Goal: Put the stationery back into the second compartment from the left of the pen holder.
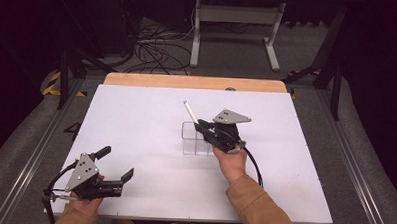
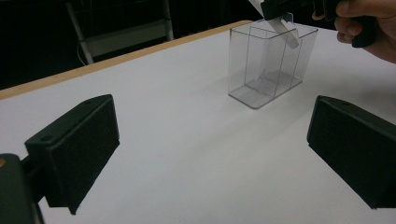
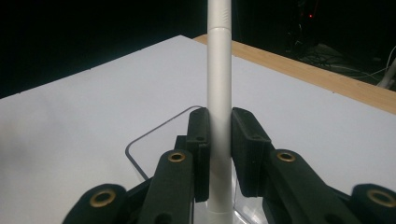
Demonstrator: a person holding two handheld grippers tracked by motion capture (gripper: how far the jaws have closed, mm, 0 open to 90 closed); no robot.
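Note:
A clear plastic box (image 1: pixel 194 140) with inner dividers stands at the middle of the white table (image 1: pixel 136 120). My right gripper (image 1: pixel 202 126) hovers over its top, shut on a white pen (image 1: pixel 190 111) that slants up and away from the box. In the right gripper view the pen (image 3: pixel 219 93) runs straight up between the two pads (image 3: pixel 200 135), with the box rim (image 3: pixel 154 135) just below. The left gripper view shows the box (image 2: pixel 268 63) ahead, with the pen's lower end (image 2: pixel 286 29) dipping into it. My left gripper (image 1: pixel 117 165) rests open near the front left edge, holding nothing.
A wooden strip (image 1: pixel 195 82) borders the table's far edge. Beyond it on the floor are cables (image 1: pixel 153 48) and a white desk frame (image 1: pixel 237 28). Dark stand legs (image 1: pixel 333 71) rise at the right.

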